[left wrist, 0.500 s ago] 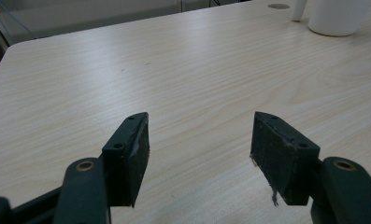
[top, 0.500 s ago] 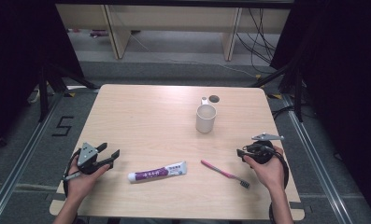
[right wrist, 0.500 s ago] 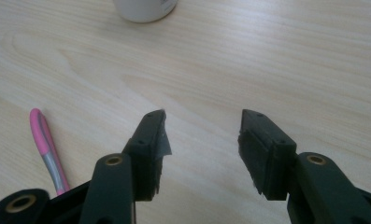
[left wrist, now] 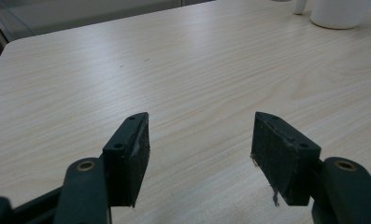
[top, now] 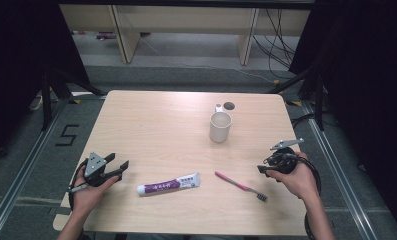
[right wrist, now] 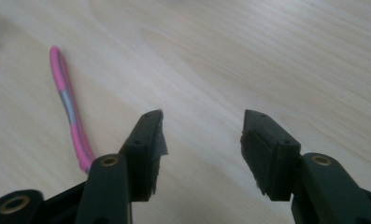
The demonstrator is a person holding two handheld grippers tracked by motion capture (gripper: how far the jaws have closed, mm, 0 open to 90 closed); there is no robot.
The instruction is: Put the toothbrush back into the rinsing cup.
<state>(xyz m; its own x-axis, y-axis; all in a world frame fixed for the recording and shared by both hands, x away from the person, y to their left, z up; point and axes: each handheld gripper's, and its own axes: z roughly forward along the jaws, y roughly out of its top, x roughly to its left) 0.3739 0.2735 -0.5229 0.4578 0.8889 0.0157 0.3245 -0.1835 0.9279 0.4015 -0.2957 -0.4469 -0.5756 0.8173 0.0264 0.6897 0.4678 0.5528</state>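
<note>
High view: right gripper (top: 262,169) hovers with jaws apart and empty, just right of the slim pink plastic toothbrush (top: 240,185). Brush axis probably runs far-left to near-right. Left gripper (top: 117,166), also parted, sits farther off.

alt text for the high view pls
A person holds the left gripper and right gripper, jaws open, over a wooden table. Between them lie a toothpaste tube and pink toothbrush; a white cup stands farther back.

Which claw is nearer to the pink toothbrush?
Right. The right claw is just beside the pink toothbrush. The left claw is far across the toothpaste tube.
</note>
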